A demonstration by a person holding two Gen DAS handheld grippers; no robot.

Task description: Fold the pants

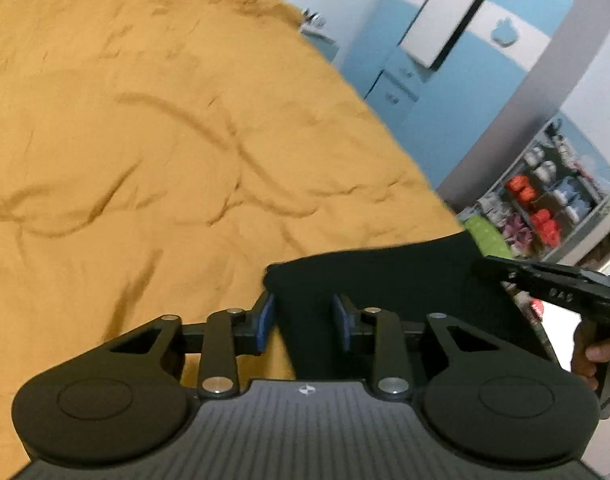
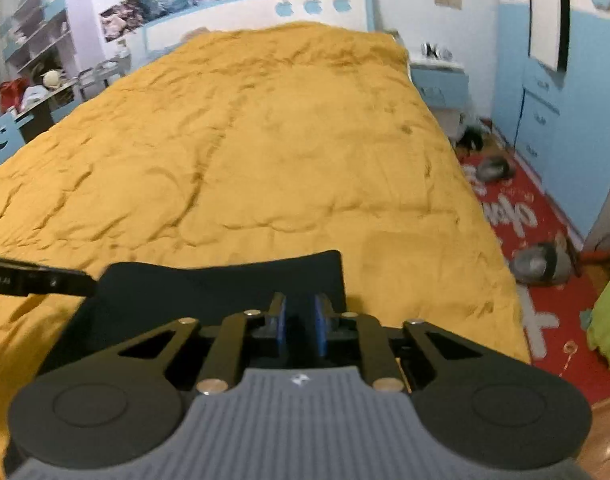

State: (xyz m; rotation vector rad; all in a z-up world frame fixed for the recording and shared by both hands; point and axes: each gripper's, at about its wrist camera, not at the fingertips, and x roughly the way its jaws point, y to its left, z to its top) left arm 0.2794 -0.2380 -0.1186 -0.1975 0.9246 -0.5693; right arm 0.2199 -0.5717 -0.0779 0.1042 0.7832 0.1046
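Observation:
Black pants (image 1: 389,280) hang stretched between my two grippers above a mustard-yellow bedspread (image 1: 145,140). My left gripper (image 1: 303,320) has its blue pads (image 1: 265,326) set fairly wide apart, with a thick bunch of the cloth filling the gap at the left corner. My right gripper (image 1: 483,267) bites the far right corner, a hand (image 1: 589,360) on its handle. In the right wrist view the right gripper (image 2: 300,320) is shut on the pants (image 2: 225,284), pads close together. The left gripper (image 2: 87,282) meets the cloth's left corner over the bedspread (image 2: 265,140).
The bed fills most of both views. To its right are a red rug (image 2: 525,220) with grey slippers (image 2: 539,264), a blue nightstand (image 2: 441,80) and blue wardrobes (image 1: 485,80). A shoe rack (image 1: 545,200) and a green object (image 2: 609,320) stand nearby. A desk (image 2: 45,96) sits left.

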